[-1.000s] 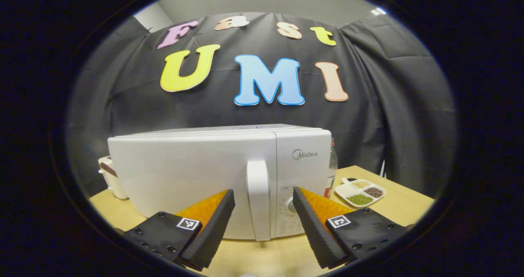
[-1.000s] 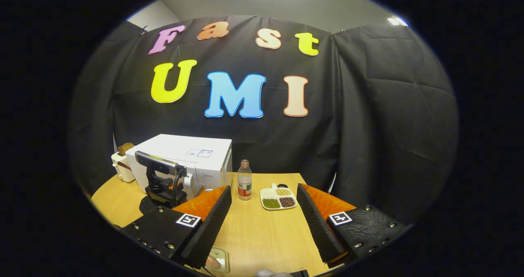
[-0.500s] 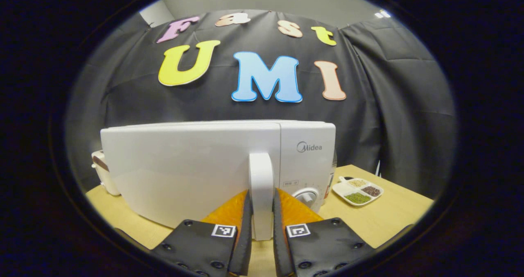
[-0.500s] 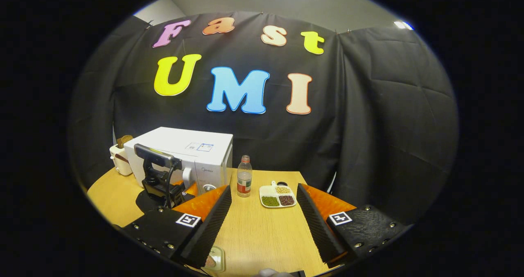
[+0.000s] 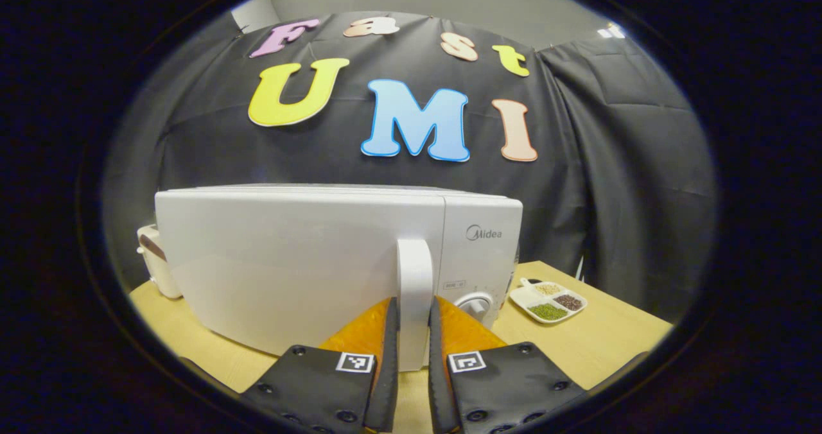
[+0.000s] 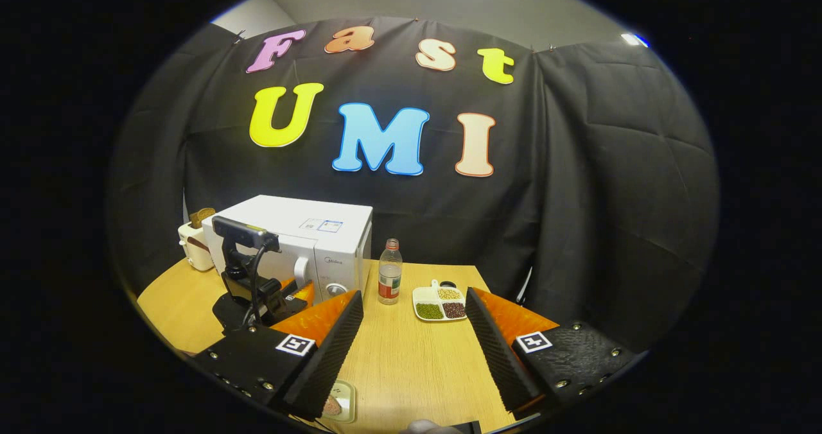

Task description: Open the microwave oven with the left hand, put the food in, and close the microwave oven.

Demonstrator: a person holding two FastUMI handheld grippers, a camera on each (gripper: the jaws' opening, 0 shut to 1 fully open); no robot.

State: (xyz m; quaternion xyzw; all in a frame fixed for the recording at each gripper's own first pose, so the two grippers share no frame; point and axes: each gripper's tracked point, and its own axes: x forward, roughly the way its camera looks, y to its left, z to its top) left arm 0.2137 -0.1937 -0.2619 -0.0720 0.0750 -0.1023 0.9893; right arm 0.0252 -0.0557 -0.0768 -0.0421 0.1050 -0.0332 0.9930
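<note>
The microwave [image 5: 308,260] sits on the worktop [image 5: 597,344], filling the middle of the left gripper view, its door facing the camera and shut. Its long axis runs left to right across the frame; the control panel with a dial [image 5: 474,305] is at its right end. The door handle [image 5: 414,293] is a white bar standing upright just left of that panel.

The left gripper [image 5: 413,331] comes up from the bottom centre with its jaws clenched on the handle, one finger on each side of the bar.

In the right gripper view the microwave [image 6: 308,241] is at centre left, with the left gripper [image 6: 257,293] in front of its door. A bottle [image 6: 389,273] stands upright just right of the microwave, and a divided dish [image 6: 440,305] of beans lies near it. The right gripper [image 6: 414,331] is low in the frame, jaws spread wide over bare worktop, grasping nothing. A small plate of food [image 6: 337,405] lies at bottom, partly hidden behind its left finger. A toaster [image 6: 196,244] stands at far left.
</note>
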